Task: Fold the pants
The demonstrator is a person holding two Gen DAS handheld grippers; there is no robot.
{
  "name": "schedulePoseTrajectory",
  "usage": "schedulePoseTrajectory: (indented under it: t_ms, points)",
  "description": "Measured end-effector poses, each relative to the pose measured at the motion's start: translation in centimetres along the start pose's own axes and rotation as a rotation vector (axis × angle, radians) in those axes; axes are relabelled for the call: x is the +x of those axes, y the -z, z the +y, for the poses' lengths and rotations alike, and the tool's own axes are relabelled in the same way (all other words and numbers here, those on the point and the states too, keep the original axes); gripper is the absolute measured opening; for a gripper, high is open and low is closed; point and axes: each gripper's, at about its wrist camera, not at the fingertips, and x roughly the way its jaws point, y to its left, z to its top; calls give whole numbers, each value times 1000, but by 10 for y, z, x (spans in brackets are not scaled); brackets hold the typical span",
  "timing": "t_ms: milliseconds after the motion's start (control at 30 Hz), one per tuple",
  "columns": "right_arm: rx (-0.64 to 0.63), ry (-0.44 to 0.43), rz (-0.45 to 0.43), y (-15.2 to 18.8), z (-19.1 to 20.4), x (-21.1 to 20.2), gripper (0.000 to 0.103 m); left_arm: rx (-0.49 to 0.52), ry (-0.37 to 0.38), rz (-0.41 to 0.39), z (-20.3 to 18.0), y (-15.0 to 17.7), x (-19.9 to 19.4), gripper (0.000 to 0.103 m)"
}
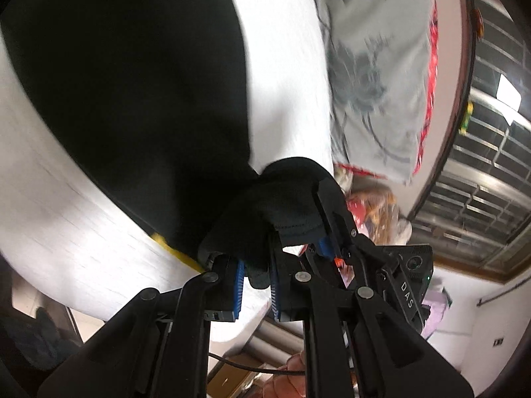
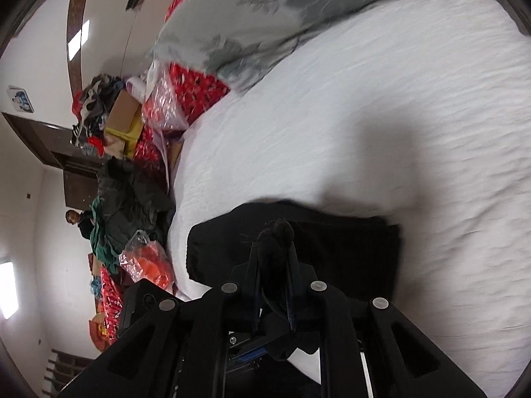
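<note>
L claw [image 1: 255, 275] and R claw [image 2: 273, 265] each clamped black pants [image 1: 132, 83] w/ fabric bunched, above white bed [image 2: 365, 116].

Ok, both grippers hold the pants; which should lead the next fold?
Probably left: the left hand-held gripper pinches a bunched edge of the black pants, with most fabric spread ahead. The right hand-held gripper grips a narrower fold.

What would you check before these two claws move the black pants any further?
1. Left gripper pinching the black pants: ok, cloth sits between its blue pads.
2. Right gripper pinching the pants: ok, shut on a bunched edge.
3. White bedsheet bare ahead: ok.
4. Floral pillow off the pants: ok.
5. Pants lying flat: cannot tell, blurred.
</note>
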Motion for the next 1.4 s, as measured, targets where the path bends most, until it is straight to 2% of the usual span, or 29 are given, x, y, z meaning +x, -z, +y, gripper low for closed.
schedulePoseTrajectory:
  t_ms: [233, 267, 333, 400, 467, 533, 667, 800, 900, 1100, 1233, 1267, 1300, 1333, 1367, 1400]
  points:
    - [45, -25, 61, 8, 20, 67, 18, -59, -47, -61, 36, -38, -23, 11]
    - [63, -22, 62, 9, 19, 75, 20, -65, -52, -64, 41, -42, -26, 11]
    - [96, -17, 75, 11, 15, 90, 31, -80, -54, -62, 50, -49, -29, 11]
    - [137, -14, 92, 14, 10, 103, 34, -85, -49, -46, 55, -53, -31, 11]
    - [143, -11, 88, 15, 12, 106, 35, -47, -71, -57, 50, -55, -34, 11]
    - [119, -7, 85, 16, 21, 100, 45, 17, -102, -82, 43, -54, -44, 12]
    - [56, -39, 34, 20, 37, 62, 49, 134, -167, -119, 33, -51, -62, 31]
    - [77, -113, -33, 44, 27, 14, 66, 257, -223, -163, 28, -47, -76, 32]
    - [182, -161, -49, 71, -3, -1, 68, 315, -247, -165, 24, -44, -73, 32]
    - [428, -262, -29, 97, -51, 26, 68, 376, -308, -119, 18, -40, -50, 32]
    - [585, -295, -83, 102, -70, 42, 67, 399, -363, -123, 13, -43, -38, 32]
    - [628, -301, -105, 104, -76, 44, 64, 410, -384, -125, 11, -43, -34, 32]
    - [655, -305, -121, 104, -80, 47, 52, 422, -415, -131, 7, -43, -31, 32]
    - [664, -290, -128, 103, -85, 49, 25, 435, -438, -140, 4, -42, -29, 32]
    - [662, -277, -129, 103, -86, 50, 15, 449, -466, -148, 1, -40, -28, 32]
    - [654, -276, -142, 103, -87, 47, 13, 468, -512, -156, 0, -39, -25, 32]
